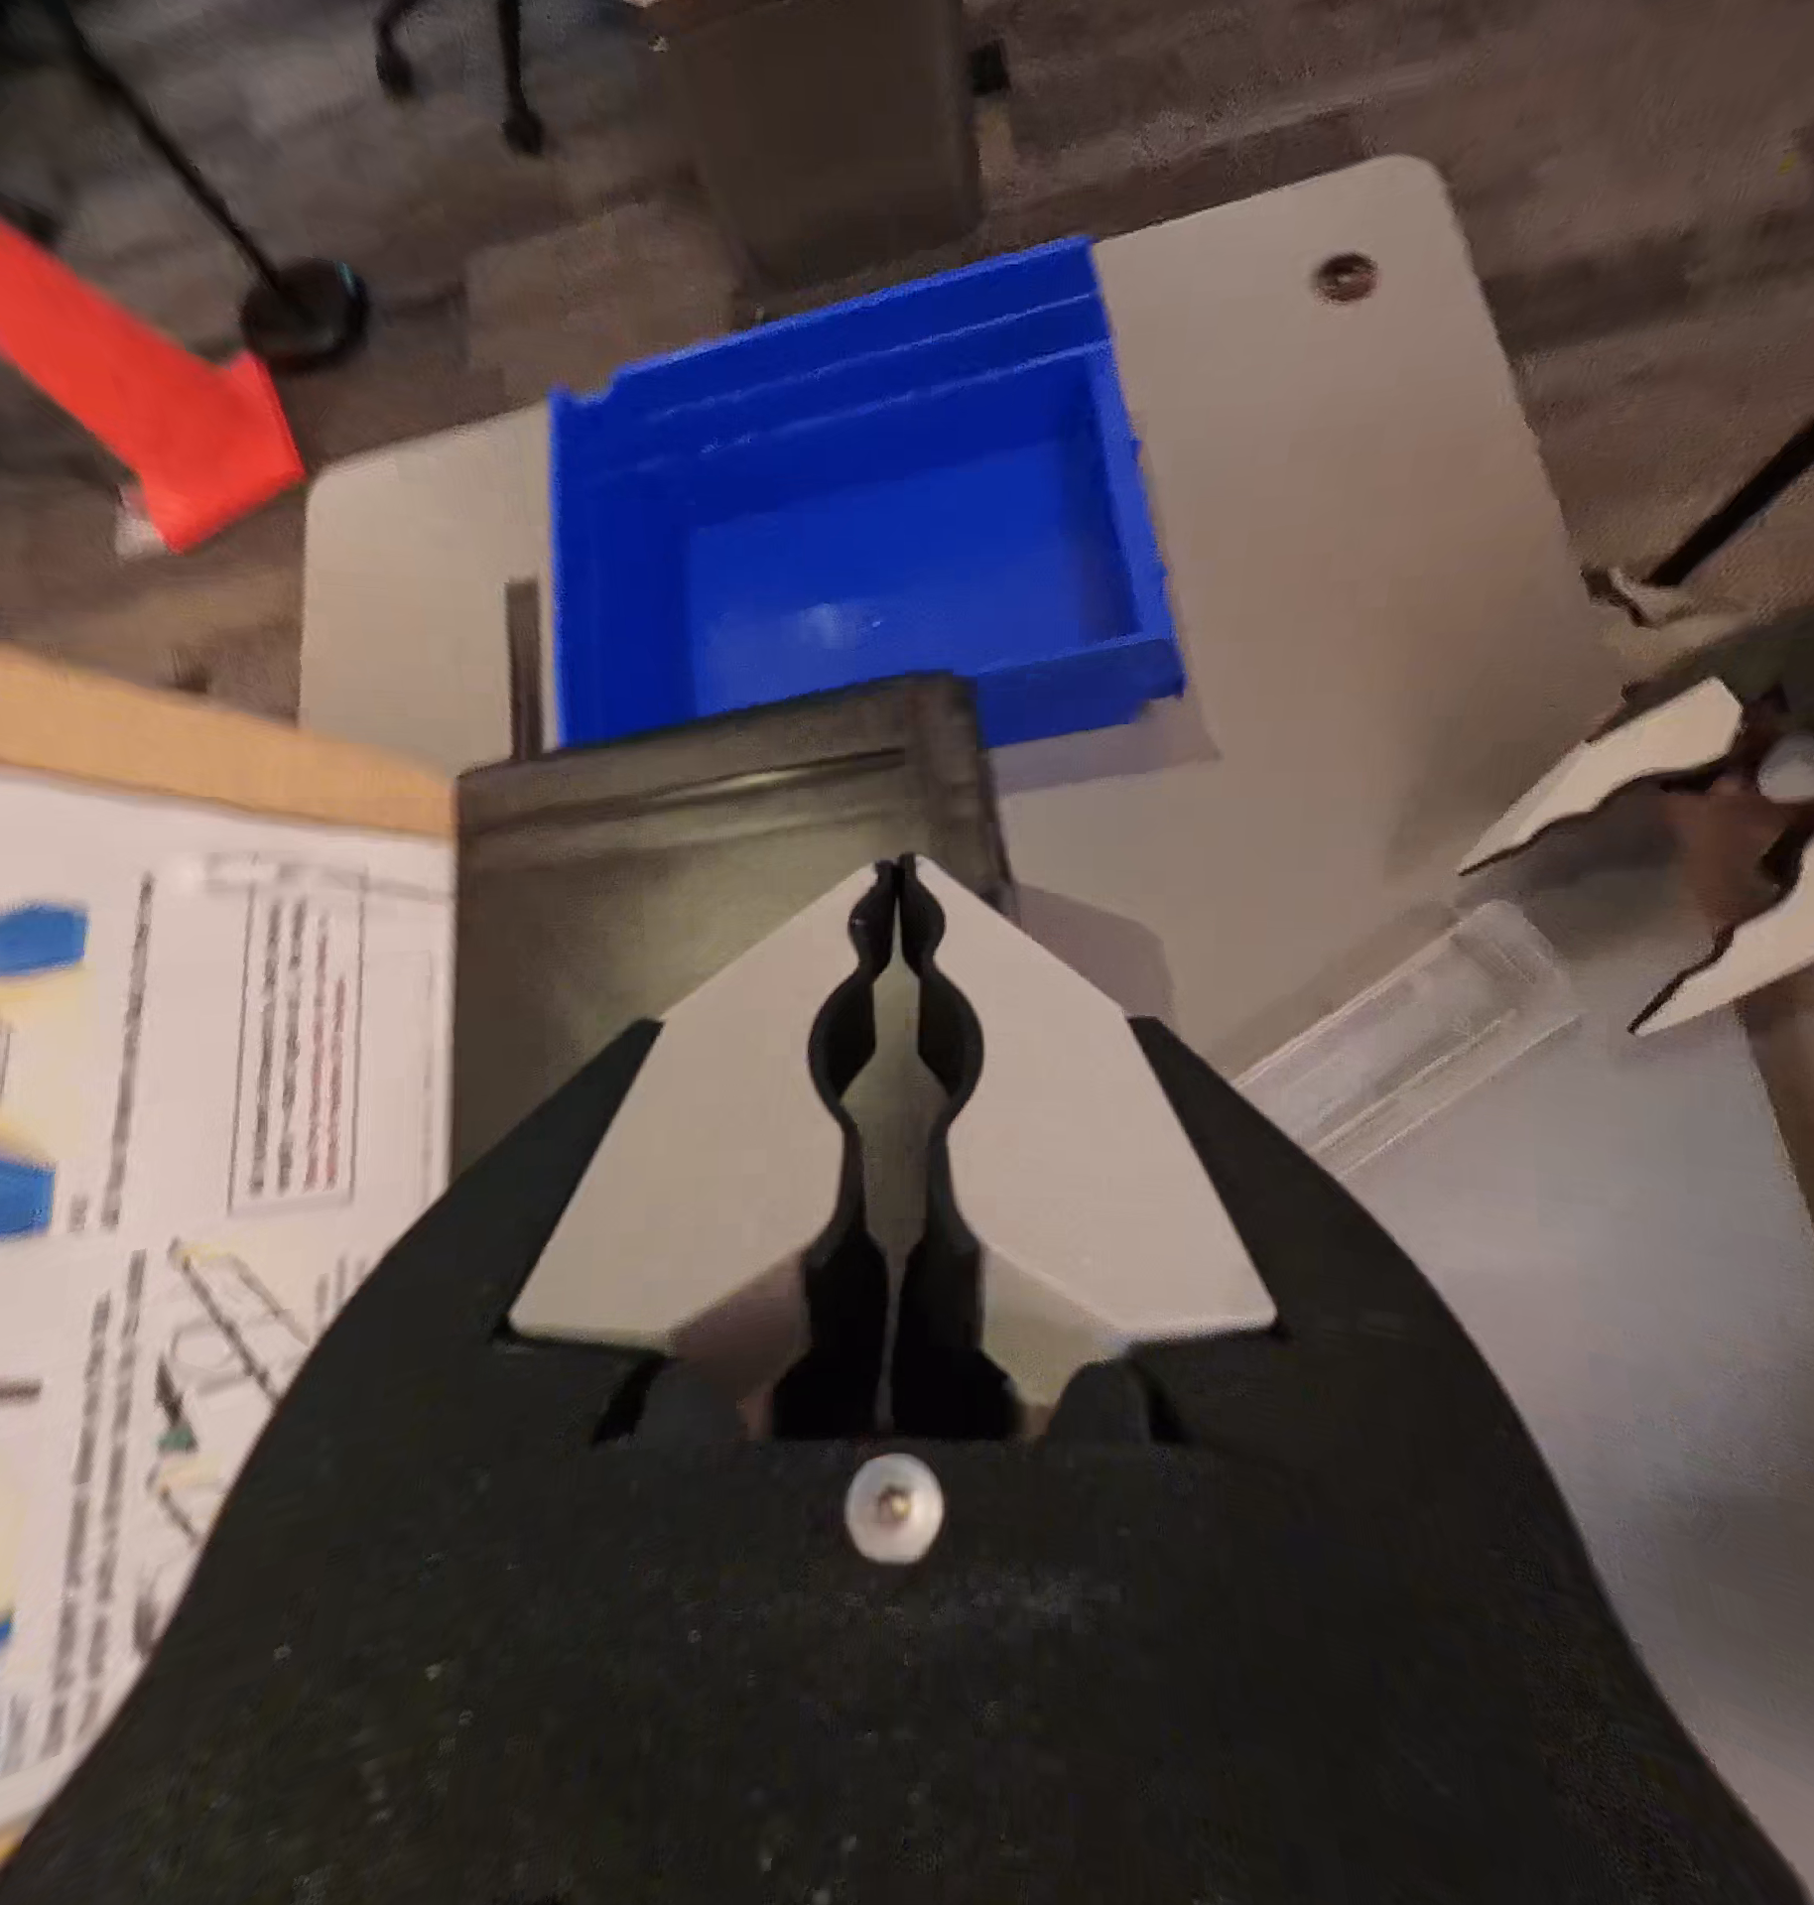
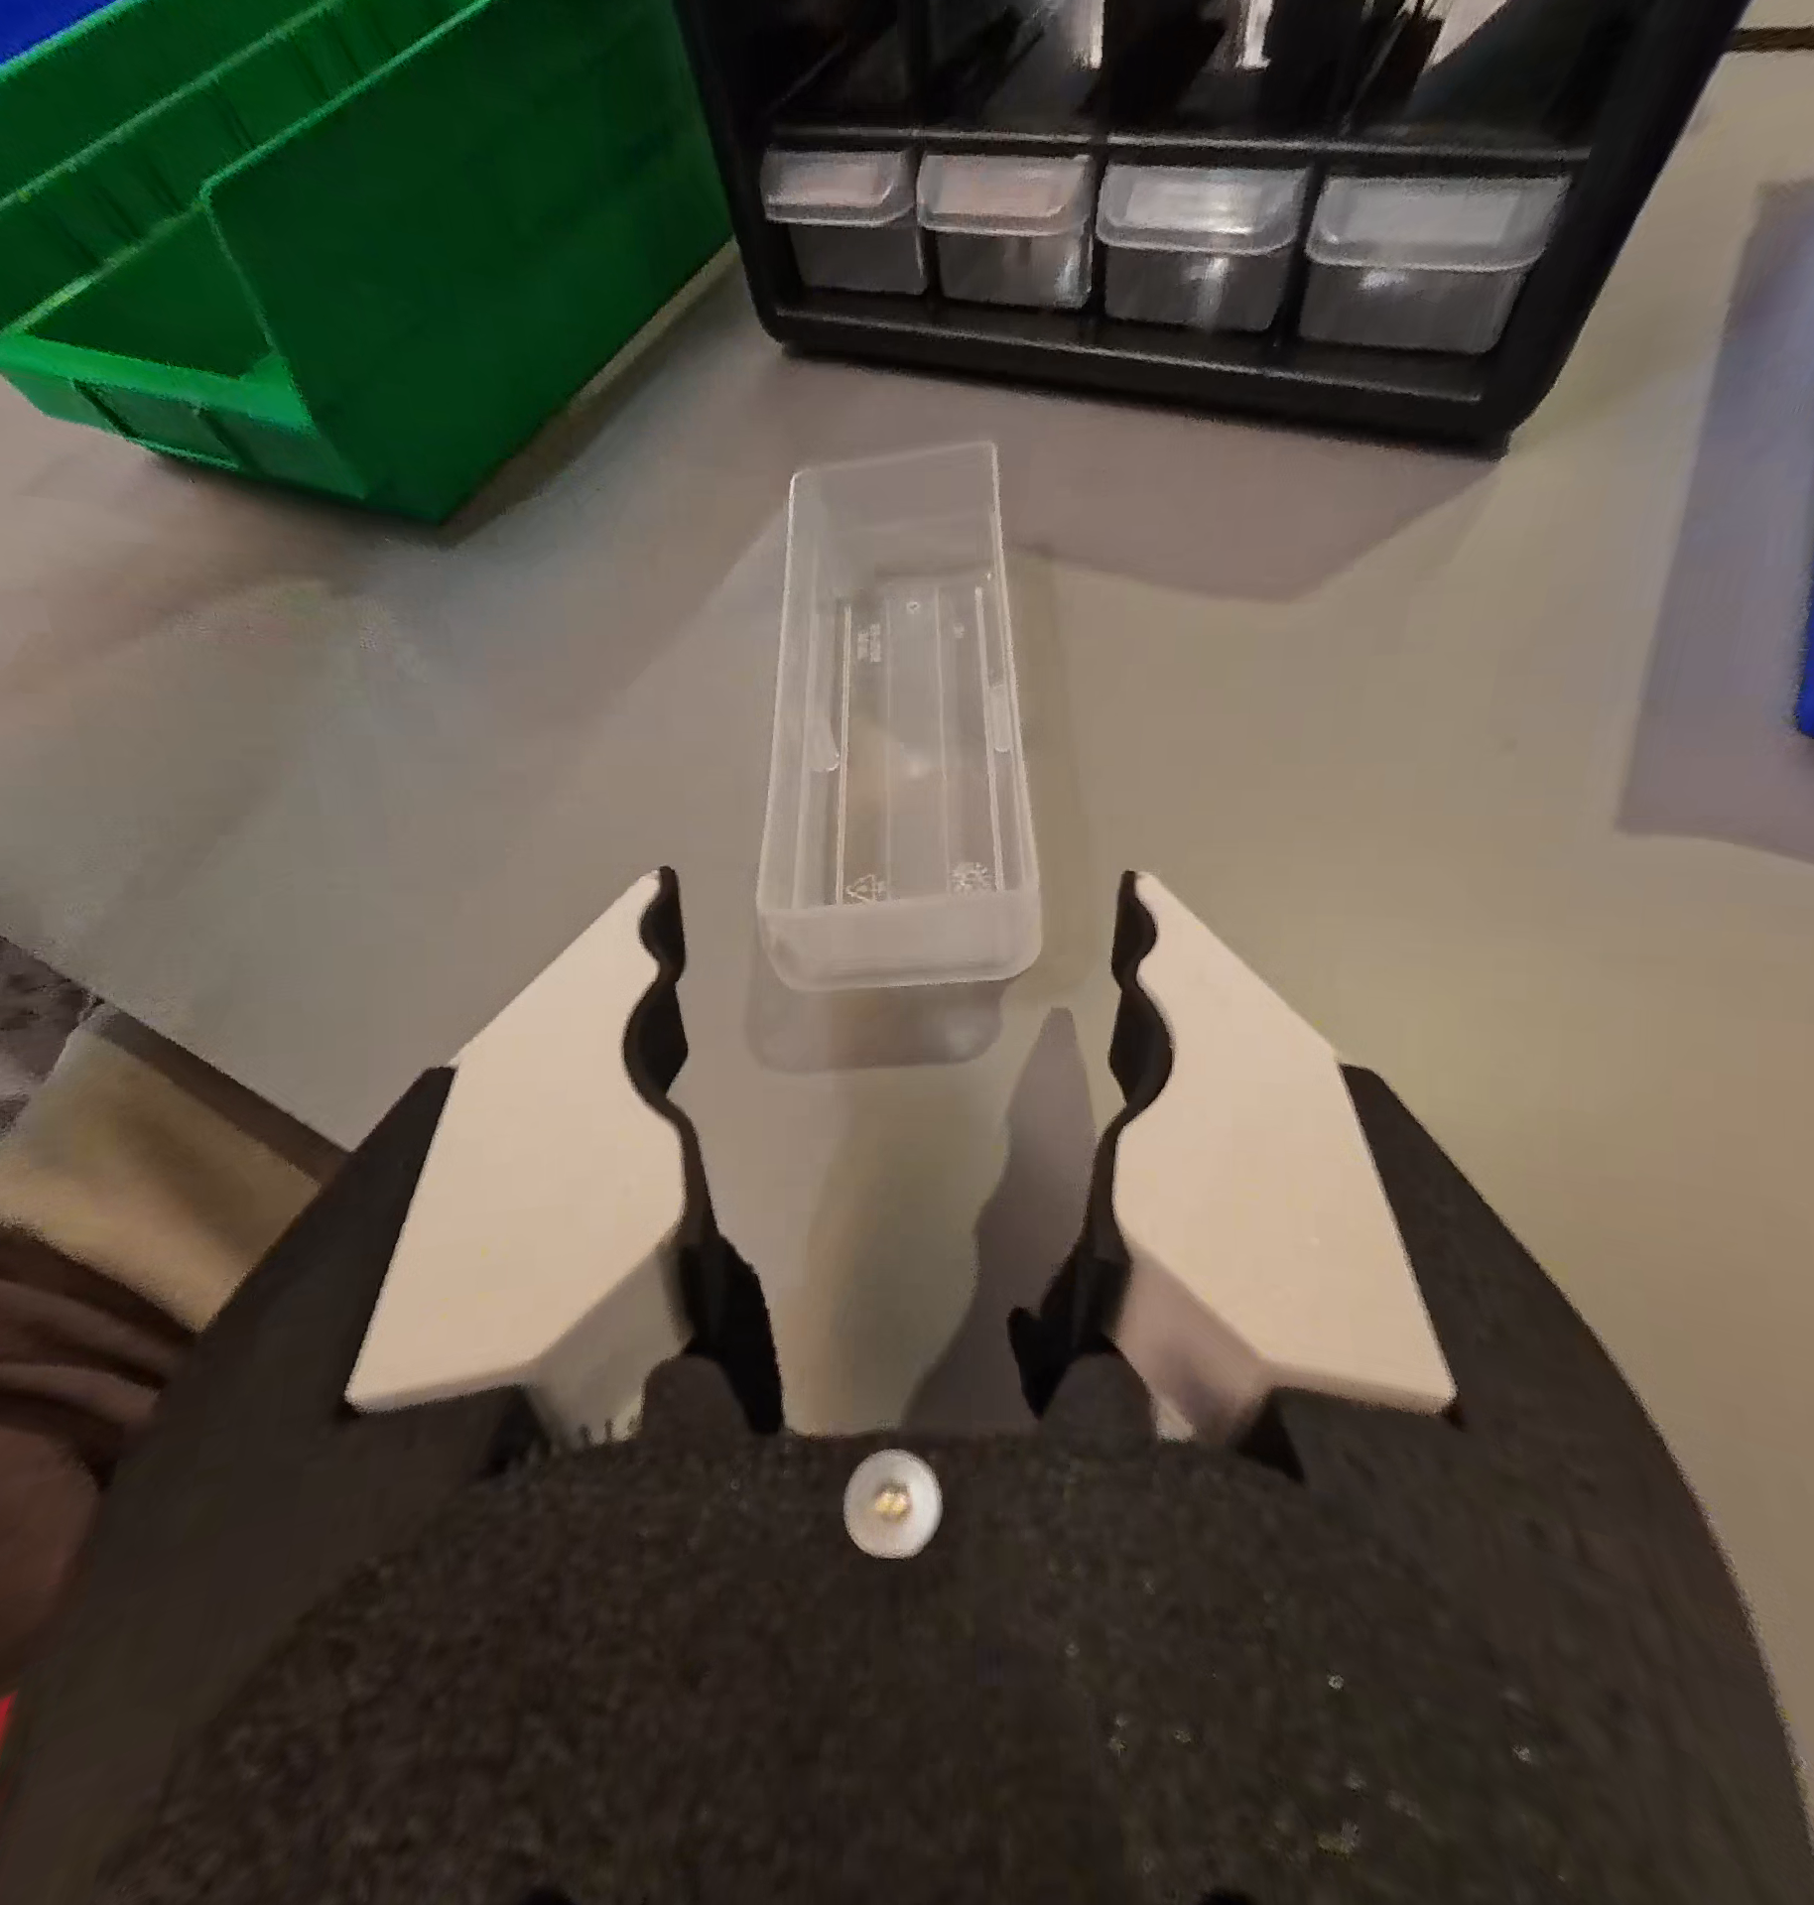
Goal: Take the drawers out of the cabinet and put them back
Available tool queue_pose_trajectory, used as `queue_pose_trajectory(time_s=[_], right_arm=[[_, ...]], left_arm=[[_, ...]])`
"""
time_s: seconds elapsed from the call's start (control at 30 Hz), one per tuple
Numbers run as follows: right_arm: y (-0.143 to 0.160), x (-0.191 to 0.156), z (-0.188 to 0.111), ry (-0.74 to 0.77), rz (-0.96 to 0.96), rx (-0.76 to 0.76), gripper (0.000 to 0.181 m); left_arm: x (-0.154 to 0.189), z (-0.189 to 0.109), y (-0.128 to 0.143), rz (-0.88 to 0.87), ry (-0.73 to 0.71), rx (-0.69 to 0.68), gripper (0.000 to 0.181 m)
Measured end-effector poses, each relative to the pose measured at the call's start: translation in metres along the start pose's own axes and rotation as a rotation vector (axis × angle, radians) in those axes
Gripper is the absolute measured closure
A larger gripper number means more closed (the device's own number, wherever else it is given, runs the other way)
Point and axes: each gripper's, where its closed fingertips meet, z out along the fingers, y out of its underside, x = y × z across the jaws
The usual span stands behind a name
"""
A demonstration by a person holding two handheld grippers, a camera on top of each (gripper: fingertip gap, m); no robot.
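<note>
Right gripper [image 2: 898, 928]: white fingers with wavy black pads spread wide, nothing between them. Just ahead of the tips, a clear plastic oblong drawer [image 2: 898, 742] lies flat on the pale grey table [image 2: 1346, 825], near end toward the gripper, not touched. Beyond it, the black plastic multi-drawer cabinet [image 2: 1171, 340] shows a bottom row of four clear drawers seated; the row above looks like dark open slots, though blur prevents certainty.

Left gripper [image 1: 898, 876]: fingers pressed together at the tips, holding nothing, poised above the cabinet's dark top [image 1: 697, 825].

Judged step: one drawer is out and resting; either release is just done or re-grasp is due. Next move would call for closing on the drawer's near end wall and lining it up squarely with a free slot.

View differences: only the right wrist view shows the green plastic bin [image 2: 295, 258] and the cabinet front. Only the left wrist view shows the blue plastic bin's [image 1: 862, 515] interior and a printed sheet [image 1: 161, 1134] on cardboard.
</note>
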Motion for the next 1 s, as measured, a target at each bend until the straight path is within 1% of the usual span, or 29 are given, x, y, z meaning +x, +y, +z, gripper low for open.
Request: queue_pose_trajectory(time_s=[0.03,0.07,0.13,0.23,0.3,0.47,0.63,0.77,0.9,1.0], right_arm=[[0.0,-0.001,0.002,-0.001,-0.004,-0.003,0.098],[-0.001,-0.003,0.004,-0.001,-0.008,-0.003,0.098],[0.0,-0.005,0.008,-0.001,-0.012,-0.012,0.098],[0.004,-0.007,0.015,-0.004,-0.018,-0.042,0.098],[0.008,-0.004,0.021,0.022,-0.037,-0.1,0.098],[0.013,0.003,0.031,0.075,-0.093,-0.278,0.098],[0.022,0.003,0.044,0.073,-0.098,-0.37,0.103],[0.022,0.004,0.045,0.081,-0.076,-0.429,0.107],[0.012,0.014,0.035,0.142,-0.1,-0.411,0.108],[-0.004,0.025,0.022,0.171,-0.043,-0.37,0.109]], left_arm=[[-0.018,0.0,0.006,-0.045,-0.018,-0.009,0.181],[-0.029,0.002,0.014,-0.07,-0.024,-0.02,0.181],[-0.041,0.011,0.032,-0.115,-0.004,-0.072,0.181],[-0.045,0.024,0.056,-0.137,0.011,-0.163,0.181],[-0.047,0.028,0.063,-0.145,0.008,-0.188,0.181],[-0.05,0.03,0.063,-0.18,-0.029,-0.189,0.181],[-0.05,0.03,0.063,-0.196,-0.065,-0.185,0.181],[-0.05,0.03,0.064,-0.191,-0.091,-0.199,0.181],[-0.05,0.03,0.064,-0.207,-0.096,-0.207,0.181],[-0.05,0.03,0.064,-0.213,-0.098,-0.208,0.181]])
